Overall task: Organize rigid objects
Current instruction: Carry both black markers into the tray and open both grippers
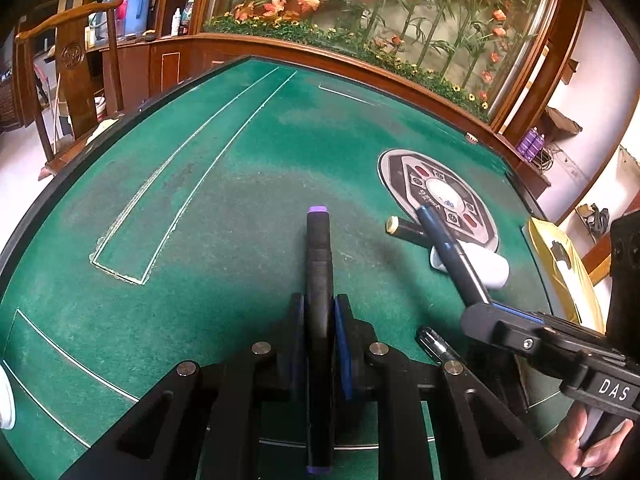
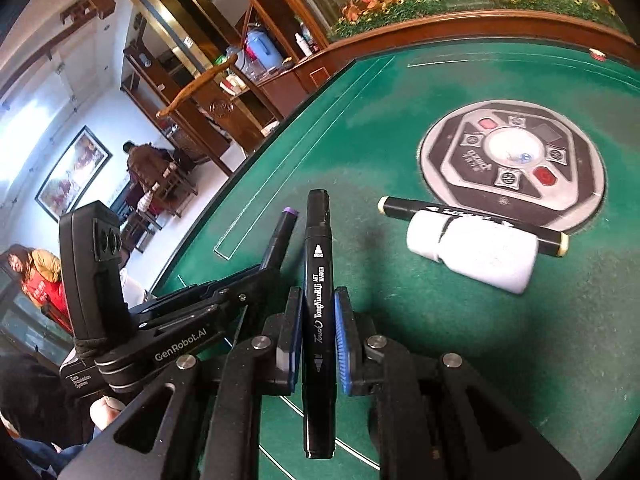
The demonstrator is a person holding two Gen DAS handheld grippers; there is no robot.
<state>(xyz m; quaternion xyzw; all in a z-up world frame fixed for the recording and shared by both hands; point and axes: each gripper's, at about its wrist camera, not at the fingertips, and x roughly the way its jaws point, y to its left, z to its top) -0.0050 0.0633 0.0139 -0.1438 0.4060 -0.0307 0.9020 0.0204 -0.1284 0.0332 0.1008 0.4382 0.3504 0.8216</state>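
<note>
My left gripper (image 1: 319, 300) is shut on a black marker with purple ends (image 1: 319, 264), which points forward over the green felt table (image 1: 240, 184). To its right, my right gripper (image 2: 319, 292) is shut on a black art marker (image 2: 319, 272) with white lettering; it also shows in the left wrist view as the right gripper (image 1: 476, 312). A black marker with cream caps (image 2: 472, 220) lies on the felt against a white bottle (image 2: 476, 252) lying on its side, ahead and to the right of both grippers.
A round grey control panel (image 2: 512, 160) is set in the table's middle. A black and silver pen (image 1: 434, 346) lies by the left gripper. A yellow object (image 1: 560, 264) sits at the right edge, a wooden chair (image 1: 72, 60) beyond the left edge. People sit in the background.
</note>
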